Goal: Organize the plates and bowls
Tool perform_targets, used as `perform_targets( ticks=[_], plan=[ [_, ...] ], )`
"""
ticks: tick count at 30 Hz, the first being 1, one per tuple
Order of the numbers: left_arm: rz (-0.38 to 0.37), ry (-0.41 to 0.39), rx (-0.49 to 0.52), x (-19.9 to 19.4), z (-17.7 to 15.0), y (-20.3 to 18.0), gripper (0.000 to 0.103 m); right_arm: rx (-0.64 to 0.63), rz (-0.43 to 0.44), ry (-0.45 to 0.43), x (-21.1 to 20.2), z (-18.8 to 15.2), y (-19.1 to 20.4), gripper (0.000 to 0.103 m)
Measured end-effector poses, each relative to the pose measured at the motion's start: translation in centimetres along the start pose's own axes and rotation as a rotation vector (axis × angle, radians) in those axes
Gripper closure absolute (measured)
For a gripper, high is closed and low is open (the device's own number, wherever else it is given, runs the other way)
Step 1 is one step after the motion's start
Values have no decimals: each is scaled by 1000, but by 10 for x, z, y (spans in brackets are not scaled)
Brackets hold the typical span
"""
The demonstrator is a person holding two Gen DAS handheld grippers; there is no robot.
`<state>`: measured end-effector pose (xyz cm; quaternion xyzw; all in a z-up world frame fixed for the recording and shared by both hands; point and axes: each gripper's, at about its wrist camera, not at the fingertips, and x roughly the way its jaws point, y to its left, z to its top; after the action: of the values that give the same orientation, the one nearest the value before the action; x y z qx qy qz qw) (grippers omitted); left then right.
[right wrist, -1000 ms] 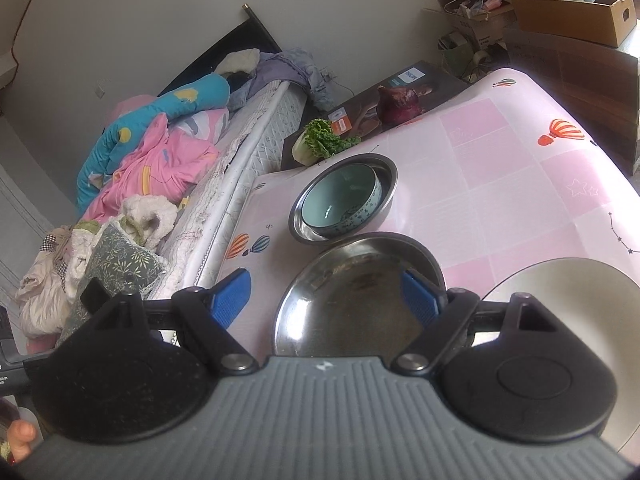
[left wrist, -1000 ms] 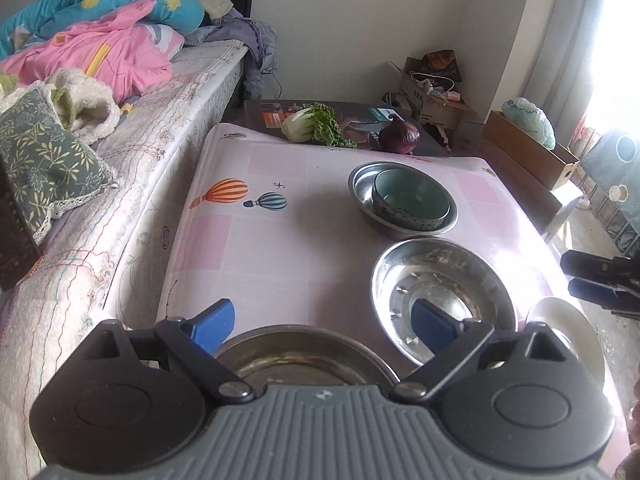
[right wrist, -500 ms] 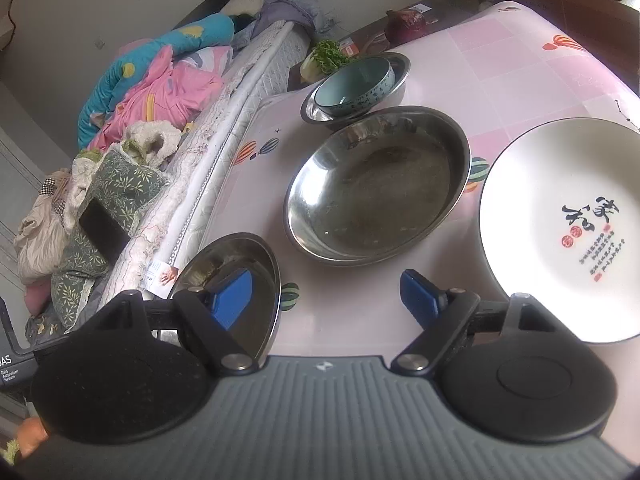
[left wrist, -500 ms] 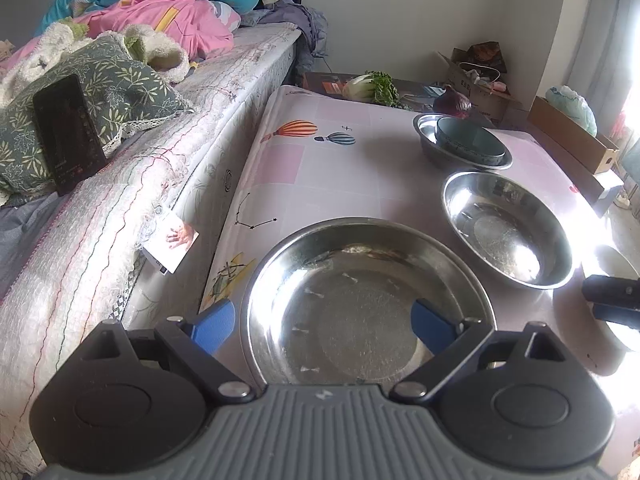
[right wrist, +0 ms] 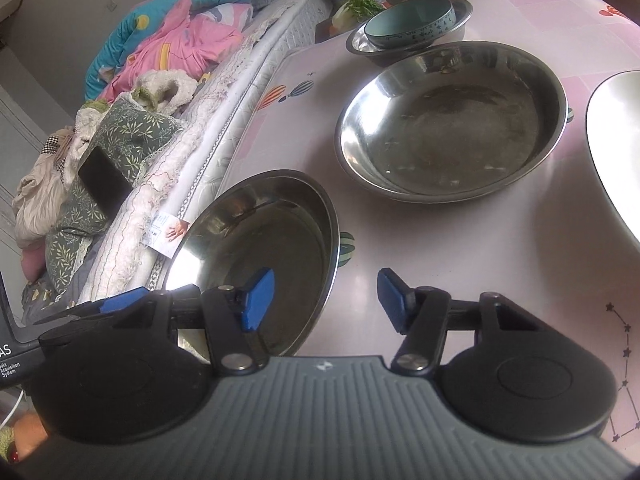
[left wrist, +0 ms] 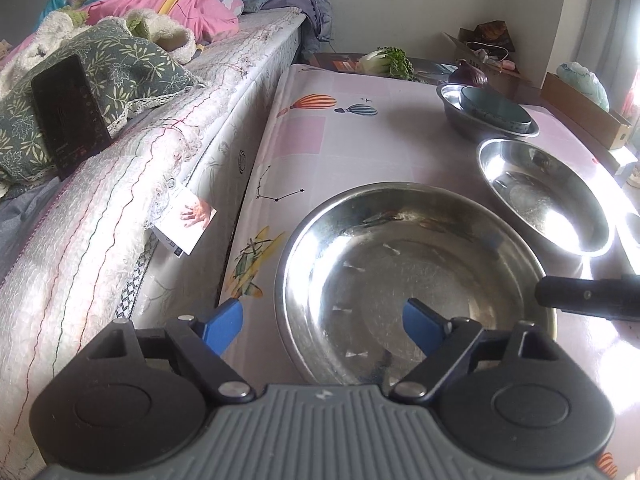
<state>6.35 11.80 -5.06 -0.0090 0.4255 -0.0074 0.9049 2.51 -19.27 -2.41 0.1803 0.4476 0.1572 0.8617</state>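
A steel bowl (left wrist: 404, 272) sits at the near left of the pink table; it also shows in the right wrist view (right wrist: 264, 256). My left gripper (left wrist: 324, 322) is open, one finger over the bowl's inside and one outside its left rim. My right gripper (right wrist: 326, 300) is open and straddles the bowl's right rim. A second steel bowl (right wrist: 452, 120) lies behind it. A teal ceramic bowl (right wrist: 410, 26) rests in a third steel bowl (right wrist: 360, 42) at the back. A white plate (right wrist: 616, 148) lies at the right.
A bed (left wrist: 132, 152) with pillows, blankets and a black phone (left wrist: 68, 108) runs along the table's left edge. Greens (left wrist: 386, 60) and a red onion (left wrist: 468, 76) lie on a low stand past the far end. Cardboard boxes (left wrist: 588, 108) stand at right.
Both grippers have pulled back and dropped toward the near steel bowl, which fills more of each view. The right gripper's fingers now straddle its rim.
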Motion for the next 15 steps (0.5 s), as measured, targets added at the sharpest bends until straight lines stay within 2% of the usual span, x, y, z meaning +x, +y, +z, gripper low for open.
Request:
perform_targets(
  ticks=[6,8,12,15],
  plan=[
    [-28,33,6,10,0,4,33,-41,-3,0,22,8,12,58],
    [-31,45,12,13,1,4,40,-53,-12,-1,28,10,15,65],
    [-11,44,29,15,2,2,41,-34,-16,4,35,13,10,73],
    [-2,46,23,16,2,2,45,5,2,10,35,13,3,78]
  ],
)
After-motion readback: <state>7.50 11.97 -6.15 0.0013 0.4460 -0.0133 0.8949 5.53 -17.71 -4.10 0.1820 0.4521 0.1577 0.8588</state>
